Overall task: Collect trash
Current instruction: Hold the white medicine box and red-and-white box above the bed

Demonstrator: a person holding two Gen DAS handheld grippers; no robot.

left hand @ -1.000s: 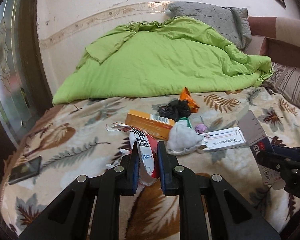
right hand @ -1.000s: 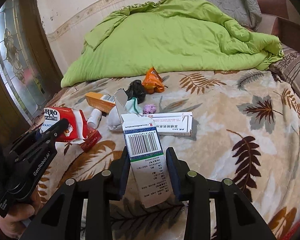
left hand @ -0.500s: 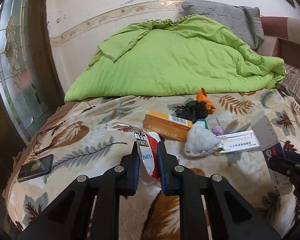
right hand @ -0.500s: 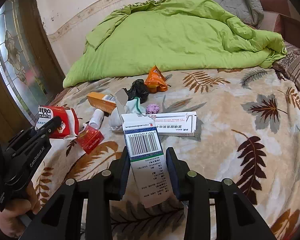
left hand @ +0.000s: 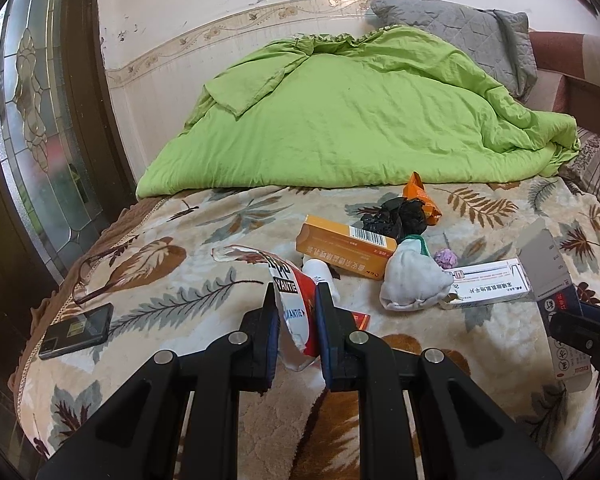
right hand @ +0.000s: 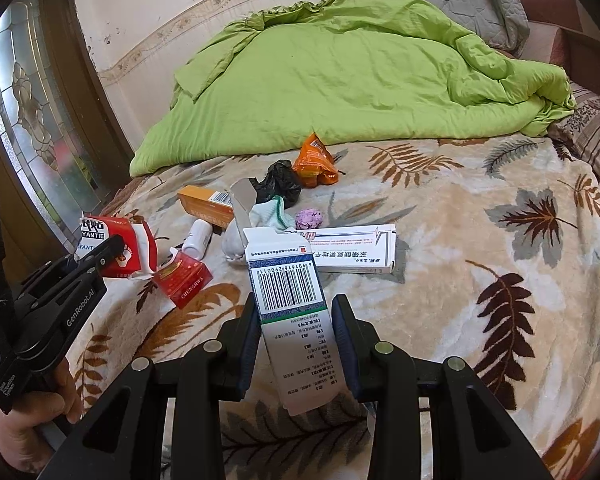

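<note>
Right wrist: hand-held gripper clamps opened white carton.

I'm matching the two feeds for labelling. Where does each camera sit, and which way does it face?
Left wrist: on the left gripper, looking down across the bed; its jaws grip a red-and-white packet; the right gripper shows at the right edge.
Right wrist: on the right gripper, same direction; its jaws grip a barcoded box; a hand holds the left gripper at left.
Shared: green duvet, orange box, long white box.
</note>
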